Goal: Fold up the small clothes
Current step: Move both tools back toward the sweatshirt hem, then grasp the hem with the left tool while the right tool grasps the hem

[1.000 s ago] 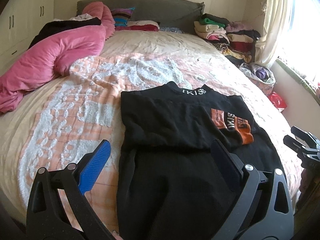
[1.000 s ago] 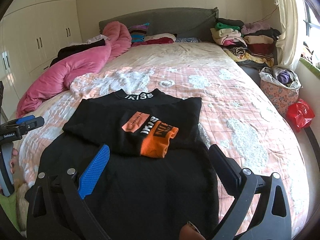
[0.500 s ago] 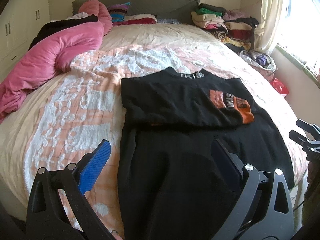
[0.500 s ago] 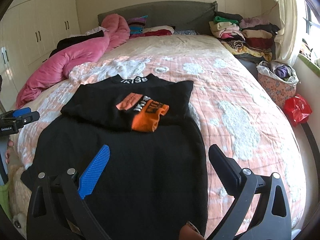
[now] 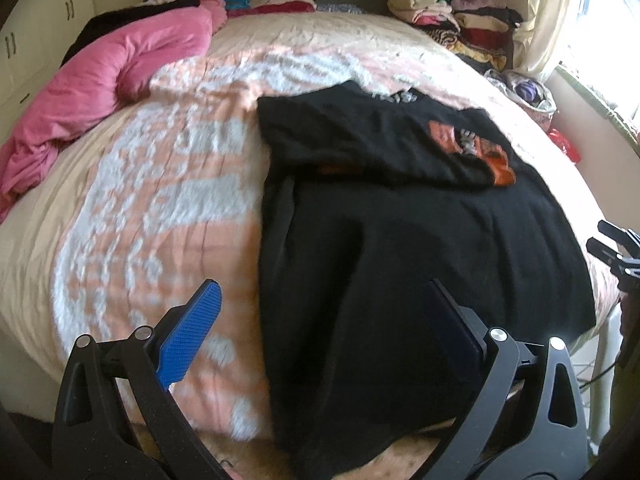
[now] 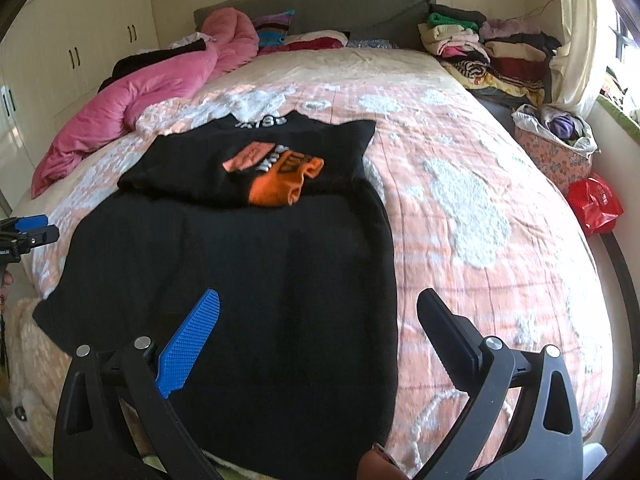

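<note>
**Sweater Half Folded, Both Grippers Empty at the Hem**

Plainly, neither tool held anything. The left gripper (image 5: 320, 316) stood with its jaws wide apart over the near left part of the black sweater (image 5: 420, 248), and the right gripper (image 6: 320, 316) hung likewise spread over the garment's near right part, gripping no cloth.

The sweater lay flat along the bed (image 6: 460, 200), collar toward the headboard and hem hanging slightly over the near edge. Its sleeves were folded in across the chest, the orange cuff (image 6: 280, 184) resting on top. That layout looked deliberate: with the sleeves tucked in, the body made a tidy rectangle, and the two grippers sat near the hem, one toward each corner, probably so the bottom could be pinched and carried up toward the collar. That fold was not yet made.

The surface was a soft peach and white quilt, likely to give under pressure. A pink duvet (image 6: 132, 104) lay bunched along the far left, folded clothes (image 6: 480, 48) were stacked by the headboard, and a floral basket (image 6: 556, 152) and red bag (image 6: 596, 204) sat beside the bed under the window. White wardrobes lined the left wall.
</note>
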### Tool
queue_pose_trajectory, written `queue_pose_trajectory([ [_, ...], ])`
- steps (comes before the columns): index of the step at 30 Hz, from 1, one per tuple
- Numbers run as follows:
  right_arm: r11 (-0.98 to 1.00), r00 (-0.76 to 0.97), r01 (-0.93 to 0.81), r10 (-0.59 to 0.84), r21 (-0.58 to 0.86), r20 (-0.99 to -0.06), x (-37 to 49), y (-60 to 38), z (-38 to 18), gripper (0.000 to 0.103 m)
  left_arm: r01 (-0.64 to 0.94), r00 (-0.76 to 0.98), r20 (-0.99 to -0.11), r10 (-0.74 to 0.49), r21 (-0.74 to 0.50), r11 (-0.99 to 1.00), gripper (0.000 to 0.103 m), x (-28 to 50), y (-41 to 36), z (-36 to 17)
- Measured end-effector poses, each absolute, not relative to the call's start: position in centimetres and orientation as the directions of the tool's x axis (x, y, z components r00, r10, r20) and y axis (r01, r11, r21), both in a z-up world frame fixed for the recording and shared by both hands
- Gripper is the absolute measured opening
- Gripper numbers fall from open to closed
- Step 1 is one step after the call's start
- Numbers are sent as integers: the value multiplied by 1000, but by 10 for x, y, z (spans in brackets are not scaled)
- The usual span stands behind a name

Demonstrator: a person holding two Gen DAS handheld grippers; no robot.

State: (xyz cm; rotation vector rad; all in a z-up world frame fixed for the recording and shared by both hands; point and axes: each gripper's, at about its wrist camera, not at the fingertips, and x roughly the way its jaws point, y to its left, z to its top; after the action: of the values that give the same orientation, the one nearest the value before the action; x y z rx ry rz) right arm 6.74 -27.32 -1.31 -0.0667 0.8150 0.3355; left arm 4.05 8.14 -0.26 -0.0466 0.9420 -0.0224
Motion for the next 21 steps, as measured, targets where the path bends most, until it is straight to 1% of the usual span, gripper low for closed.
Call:
queue_pose_trajectory([
  [3,942,616,-328,274,75,-738,63,-276,-20,99,-9,557,-829,-50,-65,998,94,33,92,-12],
  [10,929,569,-363,286,76,-771,53,-277,-33,99,-26,509,-851,-131,-167,986,93,15,113,-28],
  [11,928,565,-365,287,78,-774,52,-277,-34,99,-24,500,-855,-139,-174,985,91,14,114,-30],
  [13,926,550,-369,290,84,-783,50,-278,-38,99,-11,479,-863,-159,-187,982,80,10,114,-34],
  [15,925,541,-371,291,87,-789,48,-279,-40,99,-5,457,-873,-171,-194,981,77,6,114,-39],
  [19,920,524,-381,297,91,-798,42,-282,-44,99,2,432,-875,-219,-243,970,66,-3,113,-44],
  [21,919,516,-384,299,96,-803,39,-283,-46,98,7,413,-875,-251,-273,962,62,-6,112,-47],
])
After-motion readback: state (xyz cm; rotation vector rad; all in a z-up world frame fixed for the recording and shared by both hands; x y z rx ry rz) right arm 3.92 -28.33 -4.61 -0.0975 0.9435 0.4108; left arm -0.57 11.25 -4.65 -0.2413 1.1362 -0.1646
